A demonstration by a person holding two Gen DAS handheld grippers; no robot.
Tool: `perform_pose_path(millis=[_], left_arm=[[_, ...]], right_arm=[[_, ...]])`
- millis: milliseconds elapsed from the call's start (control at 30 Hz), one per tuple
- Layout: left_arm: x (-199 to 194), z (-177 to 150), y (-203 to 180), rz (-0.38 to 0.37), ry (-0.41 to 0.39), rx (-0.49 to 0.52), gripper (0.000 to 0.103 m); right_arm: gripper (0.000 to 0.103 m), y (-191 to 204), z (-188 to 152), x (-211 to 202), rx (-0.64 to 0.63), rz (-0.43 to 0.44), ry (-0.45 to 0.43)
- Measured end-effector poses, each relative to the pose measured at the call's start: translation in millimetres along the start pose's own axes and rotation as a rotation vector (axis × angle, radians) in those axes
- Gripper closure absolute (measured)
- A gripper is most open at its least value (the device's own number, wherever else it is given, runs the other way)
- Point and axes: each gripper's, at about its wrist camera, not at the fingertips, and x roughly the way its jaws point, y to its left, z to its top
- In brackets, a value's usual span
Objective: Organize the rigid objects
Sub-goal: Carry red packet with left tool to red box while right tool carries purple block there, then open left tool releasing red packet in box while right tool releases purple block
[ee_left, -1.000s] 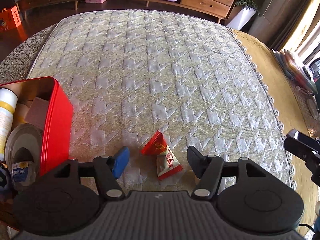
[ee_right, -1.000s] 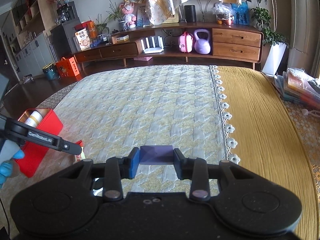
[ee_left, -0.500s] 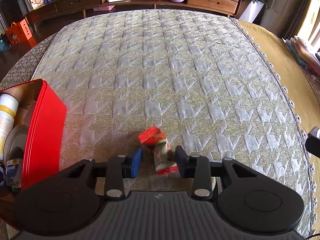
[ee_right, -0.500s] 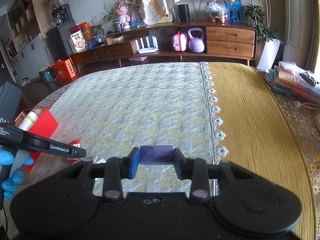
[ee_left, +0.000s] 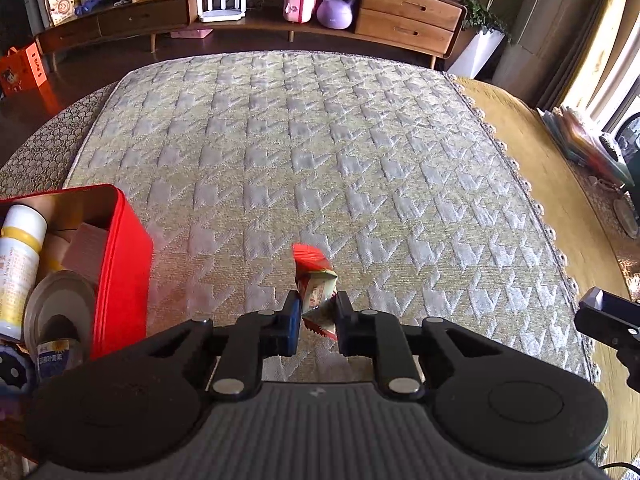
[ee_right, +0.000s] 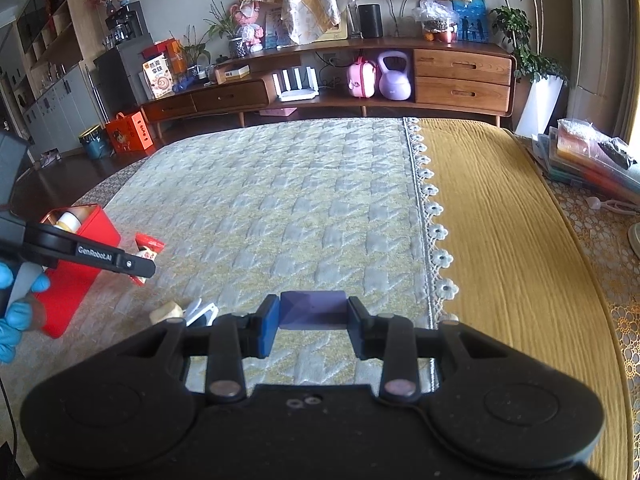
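My left gripper [ee_left: 317, 316] is shut on a red and beige snack packet [ee_left: 316, 284] and holds it just above the quilted mat [ee_left: 304, 152]. The packet [ee_right: 147, 250] and left gripper [ee_right: 136, 266] also show in the right wrist view, beside the red tin box [ee_right: 80, 268]. The red tin box [ee_left: 124, 264] stands open at the left, with a white and yellow bottle [ee_left: 18, 256] and a round tin [ee_left: 60, 316] inside. My right gripper [ee_right: 313, 314] is shut on a purple block [ee_right: 313, 309], held above the mat's near edge.
A small beige piece [ee_right: 166, 312] and a white clip-like item [ee_right: 200, 310] lie on the mat [ee_right: 280, 208] near my right gripper. A yellow cloth [ee_right: 512, 248] covers the right side. A wooden sideboard [ee_right: 360, 80] stands beyond. Stacked folders [ee_right: 592, 164] lie at far right.
My left gripper closed on the snack packet, squeezing it narrow, and lifted it off the mat. My right gripper kept hold of the purple block and rose slightly.
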Motion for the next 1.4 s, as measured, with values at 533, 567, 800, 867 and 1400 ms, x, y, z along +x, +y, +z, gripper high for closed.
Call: perform_pose_path(millis=[533, 567, 800, 867, 1400], left_arm=[[-95, -24, 42, -0.055, -0.08, 0.028, 0.086], [-103, -24, 48, -0.055, -0.089, 0.025, 0.086], [-143, -29, 87, -0.064, -0.128, 0.02, 0.086], [-153, -30, 99, -0.065, -0.139, 0.015, 0.086], [-166, -52, 198, 0.007, -0.125, -0.006, 0.086]], right_arm=[[0.068, 100, 13, -44, -0.128, 0.039, -0.001], [0.068, 108, 14, -46, -0.136, 0.043, -0.002], [0.068, 161, 20, -58, -0.18, 0.075, -0.016], [0.068, 175, 22, -59, -0.187, 0.082, -0.021], [0.068, 281, 20, -26, -0.248, 0.139, -0.016]])
